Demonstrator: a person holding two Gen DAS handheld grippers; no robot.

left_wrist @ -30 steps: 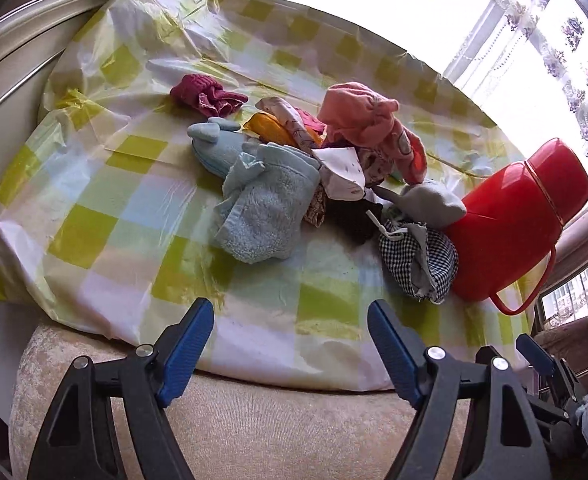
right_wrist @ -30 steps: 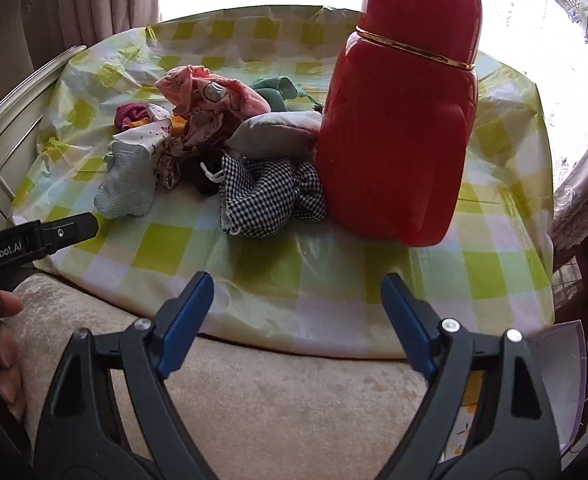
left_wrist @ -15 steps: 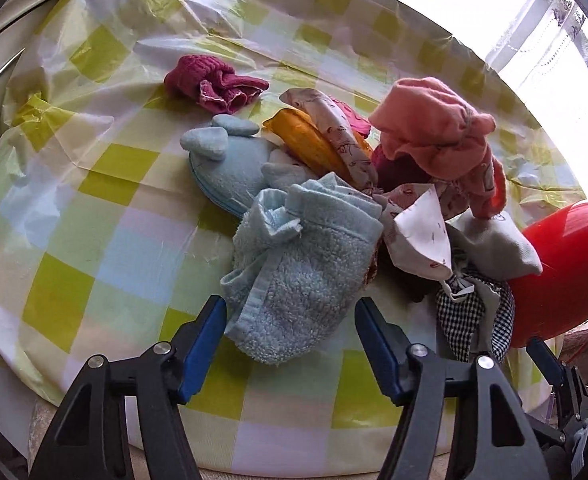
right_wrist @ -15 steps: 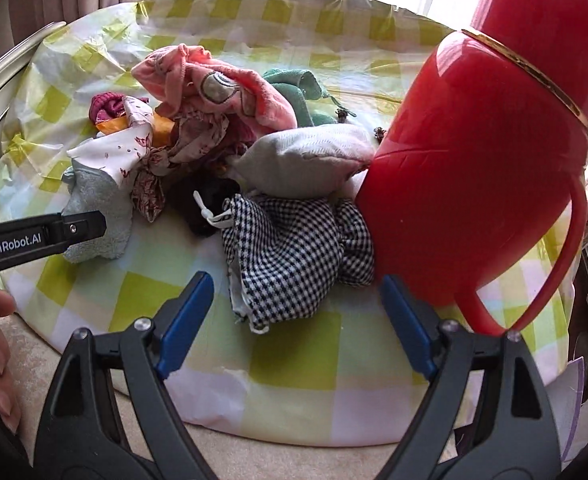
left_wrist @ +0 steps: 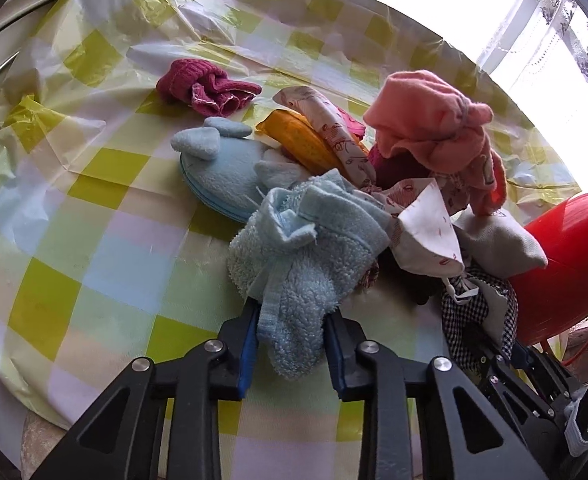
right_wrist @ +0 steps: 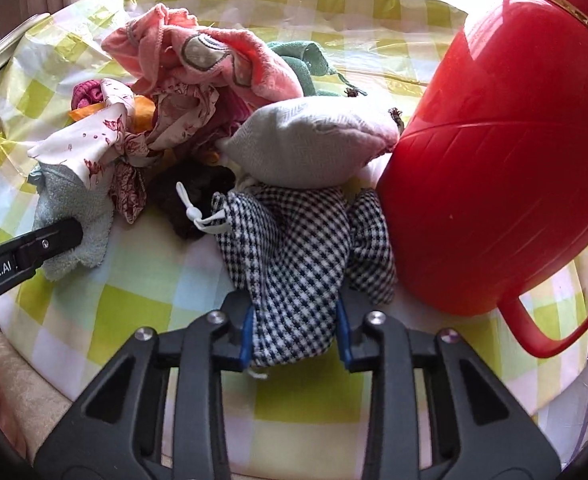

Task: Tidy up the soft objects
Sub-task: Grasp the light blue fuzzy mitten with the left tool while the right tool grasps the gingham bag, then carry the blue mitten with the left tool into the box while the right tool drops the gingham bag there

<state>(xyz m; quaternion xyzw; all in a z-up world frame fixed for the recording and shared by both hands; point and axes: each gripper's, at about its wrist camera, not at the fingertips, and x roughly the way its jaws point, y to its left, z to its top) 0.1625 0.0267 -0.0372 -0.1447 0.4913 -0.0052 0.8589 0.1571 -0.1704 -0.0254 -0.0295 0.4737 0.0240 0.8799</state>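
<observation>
A heap of soft things lies on a table under a yellow-checked plastic cloth (left_wrist: 94, 168). My left gripper (left_wrist: 292, 344) is closing, and its blue pads press on the near end of a light blue fluffy cloth (left_wrist: 305, 252). My right gripper (right_wrist: 295, 332) is closing too, its pads squeezing the near end of a black-and-white checked drawstring pouch (right_wrist: 290, 248). The left gripper's finger shows in the right wrist view (right_wrist: 34, 248), lying on the blue cloth (right_wrist: 74, 216). A pink cloth (left_wrist: 433, 128) (right_wrist: 198, 56) tops the heap.
A big red plastic jug (right_wrist: 505, 160) with a handle stands close to the right of the pouch. Also in the heap: a grey pouch (right_wrist: 313, 148), a maroon knit piece (left_wrist: 206, 86), a blue slipper (left_wrist: 222, 168), an orange item (left_wrist: 294, 136), a green cloth (right_wrist: 305, 60).
Both grippers came forward and down onto the table from its near edge. The left one shut on the blue fluffy cloth, the right one on the checked pouch.
</observation>
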